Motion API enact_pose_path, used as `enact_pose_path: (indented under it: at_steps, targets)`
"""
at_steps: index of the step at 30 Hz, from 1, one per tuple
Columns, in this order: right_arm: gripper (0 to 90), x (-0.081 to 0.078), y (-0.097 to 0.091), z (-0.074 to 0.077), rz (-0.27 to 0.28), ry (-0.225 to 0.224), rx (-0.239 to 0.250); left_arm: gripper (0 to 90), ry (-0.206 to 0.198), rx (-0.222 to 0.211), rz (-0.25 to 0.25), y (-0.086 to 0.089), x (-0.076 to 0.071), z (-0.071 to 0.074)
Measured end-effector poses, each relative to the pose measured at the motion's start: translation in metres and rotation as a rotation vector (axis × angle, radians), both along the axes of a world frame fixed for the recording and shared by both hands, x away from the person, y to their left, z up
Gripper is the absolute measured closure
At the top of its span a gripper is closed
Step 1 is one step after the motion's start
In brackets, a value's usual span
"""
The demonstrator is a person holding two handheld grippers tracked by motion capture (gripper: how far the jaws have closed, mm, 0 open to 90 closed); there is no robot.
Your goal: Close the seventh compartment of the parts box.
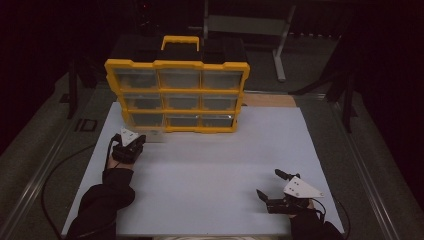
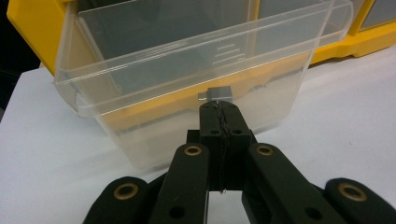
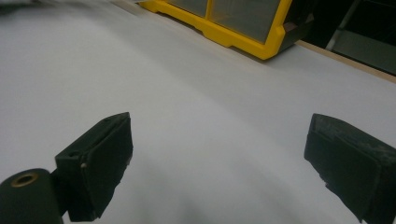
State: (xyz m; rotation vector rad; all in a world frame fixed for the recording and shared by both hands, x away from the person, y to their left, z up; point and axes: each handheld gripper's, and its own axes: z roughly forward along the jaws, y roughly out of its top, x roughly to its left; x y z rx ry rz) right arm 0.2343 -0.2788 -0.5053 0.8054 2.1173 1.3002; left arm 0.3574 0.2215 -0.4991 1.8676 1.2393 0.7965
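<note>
A yellow organiser (image 1: 177,64) with rows of clear drawers stands upright at the back of the white board (image 1: 210,160). One clear plastic drawer (image 2: 187,70) is pulled partway out of its bottom-left slot, and nothing can be seen inside it. My left gripper (image 2: 219,109) is shut on the small pull tab (image 2: 218,93) on the drawer's front wall. From above, that left gripper (image 1: 144,138) sits just in front of the drawer (image 1: 156,136). My right gripper (image 1: 267,183) hovers open over the board at the front right, its jaws wide apart with nothing between them (image 3: 219,140).
The organiser's yellow corner (image 3: 243,32) lies far ahead of the right gripper. Its carry handle (image 1: 180,42) stands on top. A cable (image 1: 60,170) trails left off the board from the left hand. A metal stand (image 1: 280,50) is behind the table.
</note>
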Motion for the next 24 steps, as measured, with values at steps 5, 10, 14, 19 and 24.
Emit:
enact_pose_path:
  at_steps: [5, 10, 14, 19, 24]
  targets:
    - [8.3, 0.000, 0.000, 0.000, 0.000, -0.001, -0.001, 89.8, -0.001, -0.004, 0.002, 0.000, 0.002, 0.000]
    - [8.3, 0.000, 0.000, 0.000, 0.000, -0.002, -0.001, 89.8, -0.006, -0.005, 0.002, 0.000, 0.004, 0.000]
    - [8.2, 0.000, 0.000, 0.000, -0.001, 0.000, 0.000, 89.8, -0.009, -0.006, 0.001, -0.001, 0.006, 0.000]
    - [8.3, 0.000, 0.000, 0.000, -0.001, 0.000, -0.002, 89.8, -0.009, -0.007, -0.001, -0.001, 0.008, -0.001]
    - [8.3, 0.000, 0.000, 0.000, -0.002, 0.002, -0.005, 89.8, -0.009, -0.018, -0.004, 0.000, 0.011, -0.001]
